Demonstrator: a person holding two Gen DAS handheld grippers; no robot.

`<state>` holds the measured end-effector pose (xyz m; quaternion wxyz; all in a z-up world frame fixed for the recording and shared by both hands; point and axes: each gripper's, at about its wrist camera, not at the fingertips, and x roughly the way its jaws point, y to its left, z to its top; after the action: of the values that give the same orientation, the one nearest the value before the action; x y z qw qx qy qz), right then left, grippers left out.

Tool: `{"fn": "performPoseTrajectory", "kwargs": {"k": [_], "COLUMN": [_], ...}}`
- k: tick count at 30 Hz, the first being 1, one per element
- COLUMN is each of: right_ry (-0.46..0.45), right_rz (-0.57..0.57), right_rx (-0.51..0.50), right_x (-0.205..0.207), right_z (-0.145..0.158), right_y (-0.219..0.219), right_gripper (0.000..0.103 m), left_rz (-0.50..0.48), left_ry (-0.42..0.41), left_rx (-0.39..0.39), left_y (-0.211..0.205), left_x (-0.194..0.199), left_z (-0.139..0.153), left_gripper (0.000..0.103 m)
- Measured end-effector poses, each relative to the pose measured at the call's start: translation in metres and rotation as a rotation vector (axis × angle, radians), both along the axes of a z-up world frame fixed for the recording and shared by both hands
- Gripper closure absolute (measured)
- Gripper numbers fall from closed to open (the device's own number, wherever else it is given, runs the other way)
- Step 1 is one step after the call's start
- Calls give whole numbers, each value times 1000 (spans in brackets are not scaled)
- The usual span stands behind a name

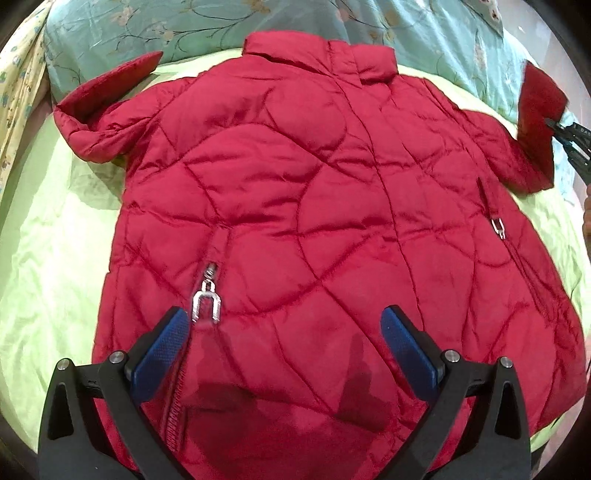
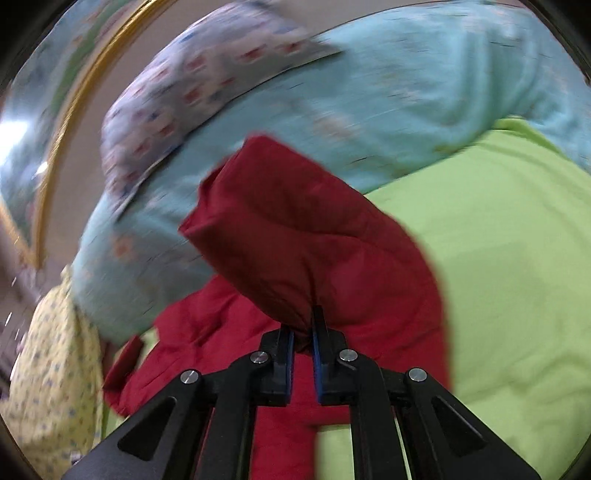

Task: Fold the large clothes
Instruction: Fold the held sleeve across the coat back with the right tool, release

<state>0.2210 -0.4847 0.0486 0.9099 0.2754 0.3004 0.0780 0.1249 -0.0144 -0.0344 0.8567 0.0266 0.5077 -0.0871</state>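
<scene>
Now, red jacket (image 1: 314, 221) spread flat on the green-sheeted bed (image 1: 55, 258).
Right gripper (image 2: 303, 332) is clamped on the raised sleeve cuff (image 2: 295, 229); left gripper (image 1: 284, 332) hovers with fingers apart over the hem, near a zipper pull (image 1: 205, 301).

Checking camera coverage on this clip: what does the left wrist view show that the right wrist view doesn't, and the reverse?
Only the left wrist view: the whole red jacket spread front-up, its collar, two silver zipper pulls, the far sleeve, and the open left tongs hovering over the hem.

Only the right wrist view: a close look at the right tongs pinching the sleeve cuff, plus a gold-framed edge at the left, blurred.

Both: the jacket, green sheet, teal floral bedding, and the lifted sleeve.
</scene>
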Motion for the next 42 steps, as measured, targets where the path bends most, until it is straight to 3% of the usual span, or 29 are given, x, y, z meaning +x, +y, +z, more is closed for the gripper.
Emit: {"fn": "performPoseTrajectory", "kwargs": {"k": [9,16,21,29,32,33,34,36,39,42], "right_ry": [37,100,126,110,110,112,115,128,155,166], "right_rz": [307,464,546,664,670,668,664,658,655,636], "right_rx": [-45,-129,-179,-230,-226,-219,-211,-196,-183,-163], "right_x": [30,38,32,19,17,16,15,14,11,2], "right_z": [-8,-45,-74,-87,-89,-91,-91,-93,-94,-93], "right_y": [150,235,277,321,328,327,325,320,313,295], "right_gripper": [96,96,96,94,91,90,90,89,85,72], "left_rz": [37,34,31,13,13,12,7,-16,-55,-54], "left_ry": [11,13,71,146,156,156,163,193,184,138], "left_rx": [-151,-343,-483,-668,-681,-668,-644,-622,-610,-578], "left_y": [34,63,74,71,65,63,60,53,49,55], "left_x": [20,39,68,128,149,154,159,165,162,157], "left_z": [12,28,26,22,13,10,6,-1,0,8], "left_gripper": [0,0,0,0,2,14,44,85,86,88]}}
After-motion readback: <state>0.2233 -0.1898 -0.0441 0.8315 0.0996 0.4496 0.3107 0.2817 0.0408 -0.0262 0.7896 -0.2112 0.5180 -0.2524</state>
